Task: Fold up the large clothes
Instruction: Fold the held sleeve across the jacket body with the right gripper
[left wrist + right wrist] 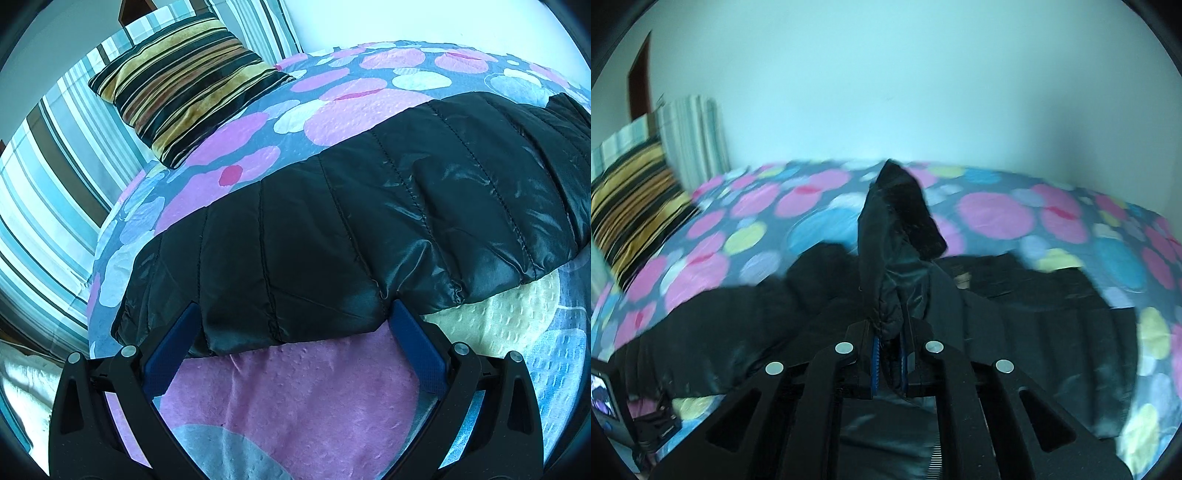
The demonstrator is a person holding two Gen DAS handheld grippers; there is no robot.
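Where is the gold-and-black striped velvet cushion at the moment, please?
The gold-and-black striped velvet cushion lies at the upper left of both wrist views, on the far left corner of the polka-dot bedspread, beyond the black quilted jacket.

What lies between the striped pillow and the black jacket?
Only bare dotted bedspread separates the striped pillow from the black jacket, shown in the left wrist view.

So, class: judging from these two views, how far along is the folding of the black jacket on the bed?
Early. Done: the quilted jacket lies spread on the dotted bedspread. In hand: the right gripper is shut on a bunch of jacket fabric and lifts it; the left gripper sits open at the jacket's near edge. Left: every visible fold.
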